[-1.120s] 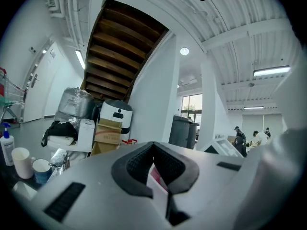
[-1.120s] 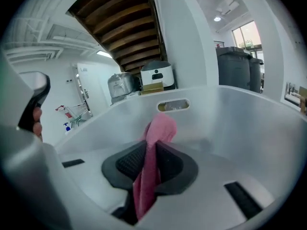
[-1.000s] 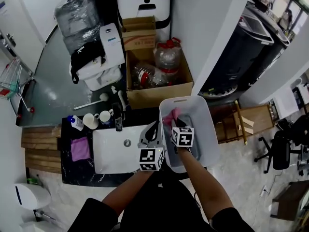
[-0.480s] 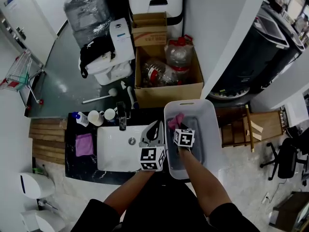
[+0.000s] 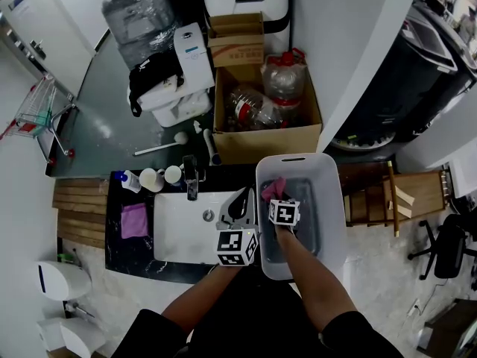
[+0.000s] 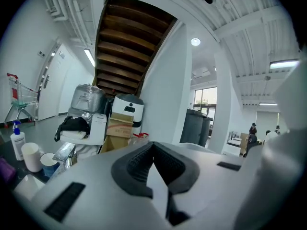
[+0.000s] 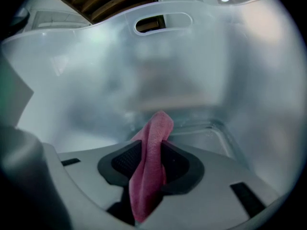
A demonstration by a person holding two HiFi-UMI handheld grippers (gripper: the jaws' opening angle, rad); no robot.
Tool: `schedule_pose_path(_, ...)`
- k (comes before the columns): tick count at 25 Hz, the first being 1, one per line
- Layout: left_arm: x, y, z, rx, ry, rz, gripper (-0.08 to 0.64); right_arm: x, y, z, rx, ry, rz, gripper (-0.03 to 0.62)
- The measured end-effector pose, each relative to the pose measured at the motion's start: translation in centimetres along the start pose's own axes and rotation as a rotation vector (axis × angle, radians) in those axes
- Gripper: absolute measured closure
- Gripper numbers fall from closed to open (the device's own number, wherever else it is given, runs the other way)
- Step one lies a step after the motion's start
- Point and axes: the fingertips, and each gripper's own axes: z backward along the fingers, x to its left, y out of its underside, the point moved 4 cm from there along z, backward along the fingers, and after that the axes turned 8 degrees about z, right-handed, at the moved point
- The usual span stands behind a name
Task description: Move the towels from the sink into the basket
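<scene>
When reading the right gripper view, locate the right hand-held gripper point(image 7: 152, 155) inside the white translucent plastic basket point(image 7: 192, 71), aimed at the far wall below the oval handle slot point(image 7: 163, 22). Note the pink terry towel point(image 7: 156, 128) standing between the black ribbed pads point(image 7: 125, 161), touched on both sides and pinched there, with one folded end sticking out past the tips toward the basket floor. Record these jaws as narrow, having just been opening, with the towel clamped between them.

From the head view, find the same hand-held gripper point(image 5: 273, 198) low inside the basket point(image 5: 333, 222), just beside the right end of the black table point(image 5: 123, 253). Find the towel point(image 5: 273, 188) as a pink patch at the jaw tips, over the basket's rear half.

Locate the left hand-held gripper point(image 5: 242, 198) over the right edge of the white rectangular sink point(image 5: 175, 233), next to the basket's left wall. In the left gripper view, read the left hand-held gripper point(image 6: 153, 152) as closed, pads meeting, nothing between.

Elsewhere on the table:
- purple cloth point(image 5: 135, 221), flat, left of the sink
- dark tap point(image 5: 191, 179), behind the sink
- two white cups point(image 5: 162, 176) and a spray bottle point(image 5: 128, 181), rear left

Behind the table, on the floor: open cardboard box point(image 5: 261, 144) holding clear plastic bottles point(image 5: 257, 107).
</scene>
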Motion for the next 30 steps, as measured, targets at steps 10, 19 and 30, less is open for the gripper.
schedule_pose_path(10, -0.5, 0.1, 0.4, -0.005, 0.006, -0.012, 0.551, -0.3, 0.2, 0.4, 0.035, -0.008, 0.075, 0.327)
schedule_pose_path(19, -1.1, 0.1, 1.2, -0.016, 0.02, -0.005, 0.551, 0.2, -2.9, 4.2, -0.067, -0.022, 0.041, 0.327)
schedule_pose_path(30, -1.7, 0.3, 2.7, -0.004, 0.018, -0.009, 0.551, 2.0, -6.3, 10.4, -0.182, -0.081, 0.092, 0.396)
